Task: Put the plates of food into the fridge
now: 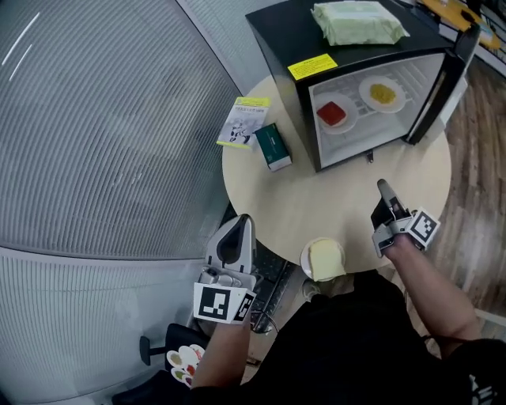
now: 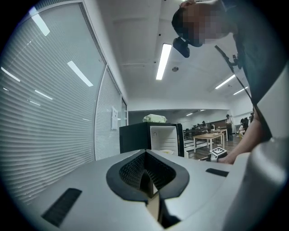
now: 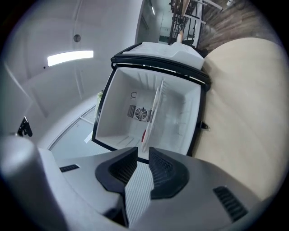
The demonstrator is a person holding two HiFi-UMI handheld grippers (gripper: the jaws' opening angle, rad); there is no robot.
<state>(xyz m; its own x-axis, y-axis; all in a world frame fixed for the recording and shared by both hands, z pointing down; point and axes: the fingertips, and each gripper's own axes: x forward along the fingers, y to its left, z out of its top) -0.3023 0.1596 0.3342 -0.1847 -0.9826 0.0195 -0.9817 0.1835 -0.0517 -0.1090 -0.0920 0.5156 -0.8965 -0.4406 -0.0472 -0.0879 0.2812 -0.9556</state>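
The black mini fridge [image 1: 294, 43] stands open at the back of the round table [image 1: 348, 198]. On its shelf sit a plate with red food [image 1: 332, 113] and a plate with yellow food [image 1: 383, 93]. A third plate with pale yellow food [image 1: 323, 259] rests at the table's near edge, between my two hands. My right gripper [image 1: 383, 188] hovers over the table and points into the white fridge interior [image 3: 180, 113]; its jaws [image 3: 143, 151] stand slightly open with nothing between them. My left gripper [image 1: 235, 237] hangs off the table's left edge, shut and empty [image 2: 145, 153].
A booklet [image 1: 245, 121] and a green box [image 1: 273, 146] lie left of the fridge. A green packet [image 1: 360, 21] sits on the fridge top. The fridge door [image 1: 447, 75] is swung open at the right. A blind-covered glass wall [image 1: 95, 119] runs along the left.
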